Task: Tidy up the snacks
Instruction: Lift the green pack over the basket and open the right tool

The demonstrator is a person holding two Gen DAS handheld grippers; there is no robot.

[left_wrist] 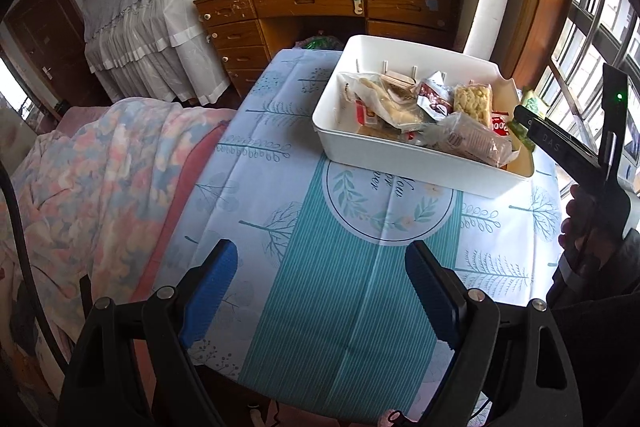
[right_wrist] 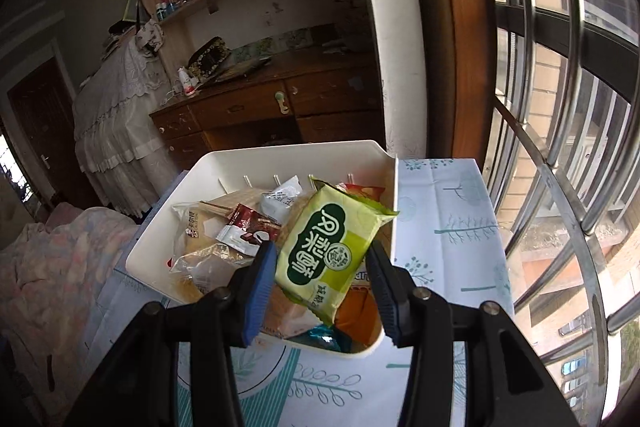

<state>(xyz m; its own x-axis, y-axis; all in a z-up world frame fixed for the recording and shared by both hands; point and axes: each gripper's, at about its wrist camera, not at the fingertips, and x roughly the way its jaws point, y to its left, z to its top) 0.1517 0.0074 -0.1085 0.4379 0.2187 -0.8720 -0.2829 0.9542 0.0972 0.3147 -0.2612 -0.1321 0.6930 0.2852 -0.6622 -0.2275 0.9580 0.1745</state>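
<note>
A green snack packet point(right_wrist: 334, 255) is held between the blue pads of the right gripper point(right_wrist: 322, 281), above the white bin point(right_wrist: 256, 157) ahead. It should be kept clamped and carried clear of the rim. The left gripper point(left_wrist: 320, 291) is held wide and empty over the tablecloth point(left_wrist: 320, 307).

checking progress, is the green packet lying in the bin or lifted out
Lifted: the right gripper is shut on the green packet, holding it tilted above the other snacks in the white bin.

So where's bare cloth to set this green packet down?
Free: the striped tablecloth between the white bin and the left gripper, and the strip right of the bin by the window. The bin is piled with snacks. The right gripper holds the green packet.
</note>
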